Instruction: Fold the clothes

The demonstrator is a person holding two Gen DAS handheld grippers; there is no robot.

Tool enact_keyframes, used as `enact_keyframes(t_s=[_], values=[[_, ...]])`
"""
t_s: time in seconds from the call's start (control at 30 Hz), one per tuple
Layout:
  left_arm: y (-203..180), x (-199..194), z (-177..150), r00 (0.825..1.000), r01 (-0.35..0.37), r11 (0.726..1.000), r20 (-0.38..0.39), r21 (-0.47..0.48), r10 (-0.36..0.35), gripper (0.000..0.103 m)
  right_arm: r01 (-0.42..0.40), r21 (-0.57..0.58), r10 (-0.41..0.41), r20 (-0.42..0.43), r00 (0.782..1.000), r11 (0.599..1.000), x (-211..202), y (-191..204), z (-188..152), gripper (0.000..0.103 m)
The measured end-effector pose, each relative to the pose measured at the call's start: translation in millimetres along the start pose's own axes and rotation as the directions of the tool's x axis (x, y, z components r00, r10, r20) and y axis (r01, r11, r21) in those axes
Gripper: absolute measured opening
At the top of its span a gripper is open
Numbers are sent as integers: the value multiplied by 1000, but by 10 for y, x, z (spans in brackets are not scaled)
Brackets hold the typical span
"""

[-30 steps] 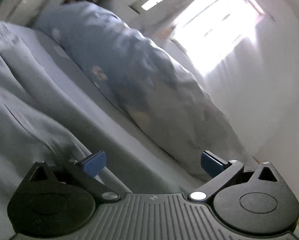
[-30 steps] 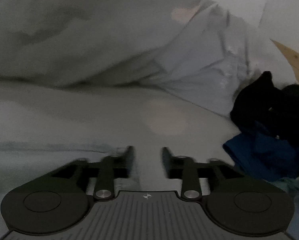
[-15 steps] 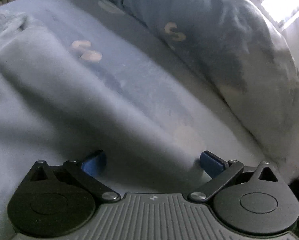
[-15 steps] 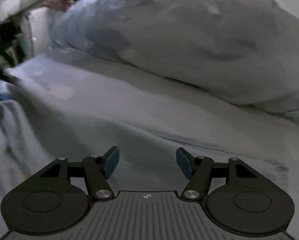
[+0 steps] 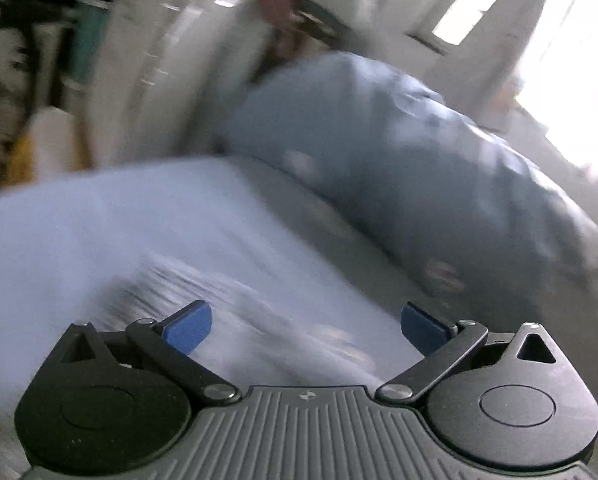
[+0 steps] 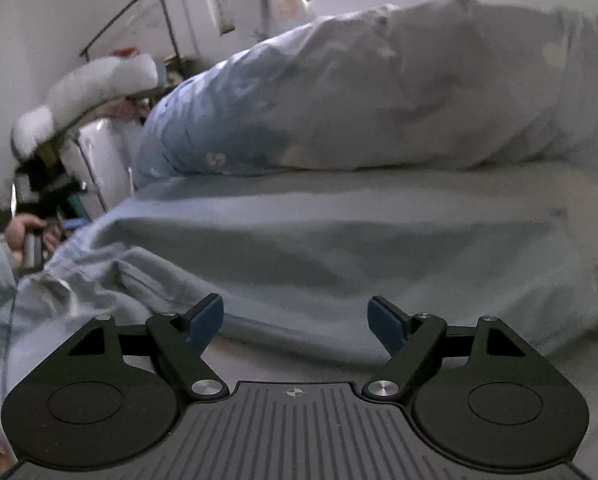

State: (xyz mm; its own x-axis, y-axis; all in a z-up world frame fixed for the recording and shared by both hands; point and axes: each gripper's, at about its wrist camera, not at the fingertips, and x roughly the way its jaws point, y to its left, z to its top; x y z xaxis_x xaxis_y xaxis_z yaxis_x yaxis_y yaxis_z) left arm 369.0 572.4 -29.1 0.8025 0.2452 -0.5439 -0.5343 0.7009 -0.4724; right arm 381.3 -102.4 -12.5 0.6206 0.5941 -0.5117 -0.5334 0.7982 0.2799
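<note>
Garment, pale blue, spread across frame centre on bed; duvet bundled behind. Left gripper, right gripper: jaws apart, gripping nothing.

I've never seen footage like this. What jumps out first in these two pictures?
The big rumpled blue duvet heaped along the far side of the bed draws the eye first. In front of it a pale blue garment lies spread on the sheet. At the bottom of each view sits a black gripper with blue fingertips, the left gripper and right gripper, both open and holding nothing.
</note>
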Motion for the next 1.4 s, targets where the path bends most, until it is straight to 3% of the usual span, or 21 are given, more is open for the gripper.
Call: enact_keyframes(t_s=[0.13,0.23,0.33,0.37,0.43,0.53,0.57,0.63,0.67,0.7,0.73,0.8,0.87,0.93,1.0,1.07,1.17,1.27,1.33,1.37,1.4], values=[[300,123,240,993,-79,996,-87,33,82,103,-3,-49,3,-3,1000,999,-32,232,33,84],[376,308,284,980,-8,999,-196,45,17,103,11,-74,-12,-4,1000,997,-7,390,58,85],[350,487,256,966,35,997,-256,74,-14,99,37,-75,-37,-4,999,997,30,480,75,85],[371,558,270,959,82,995,-274,53,-64,97,45,-76,-45,-3,999,996,41,506,81,85],[398,598,267,936,167,986,-315,3,-158,94,60,-80,-60,-3,998,995,59,555,90,85],[386,607,308,901,267,964,-359,14,-245,95,94,-104,-95,-12,995,990,100,643,98,86],[394,626,315,881,307,952,-380,12,-280,95,102,-106,-104,-17,994,989,110,654,98,86],[384,685,264,852,327,944,-443,37,-278,95,104,-109,-107,-17,994,989,122,680,82,86],[363,760,215,853,305,950,-463,63,-243,95,105,-110,-108,-17,994,988,127,693,74,86],[344,854,180,853,285,956,-474,69,-220,88,108,-106,-110,-16,994,989,139,708,63,87],[349,933,145,865,248,966,-466,68,-189,79,106,-101,-109,-20,994,989,147,710,48,87],[370,1014,123,909,157,987,-397,46,-126,27,103,-97,-105,-22,994,990,167,744,27,87],[350,1078,155,923,144,990,-361,0,-134,15,99,-103,-103,-28,994,990,173,757,10,88],[188,1057,231,940,163,985,-314,60,-137,13,94,-108,-98,-33,995,990,167,780,-8,88],[74,935,367,957,220,972,-211,80,-199,12,91,-109,-96,-38,995,990,151,789,-30,88],[125,859,390,962,246,968,-139,58,-236,12,93,-107,-98,-45,994,990,140,787,-58,88],[234,1061,213,977,117,990,-187,80,-100,13,112,-98,-117,-54,992,989,160,797,-91,88],[292,1134,64,982,76,995,-176,71,-62,17,127,-110,-132,-46,990,986,128,844,-110,88],[222,1081,48,982,79,992,-180,98,-61,32,138,-126,-145,-50,988,982,95,872,-126,89],[194,1043,60,978,87,991,-197,106,-65,49,141,-133,-149,-56,987,981,83,886,-139,89],[190,958,83,976,117,987,-198,107,-94,77,143,-141,-153,-62,986,980,71,899,-153,89]])
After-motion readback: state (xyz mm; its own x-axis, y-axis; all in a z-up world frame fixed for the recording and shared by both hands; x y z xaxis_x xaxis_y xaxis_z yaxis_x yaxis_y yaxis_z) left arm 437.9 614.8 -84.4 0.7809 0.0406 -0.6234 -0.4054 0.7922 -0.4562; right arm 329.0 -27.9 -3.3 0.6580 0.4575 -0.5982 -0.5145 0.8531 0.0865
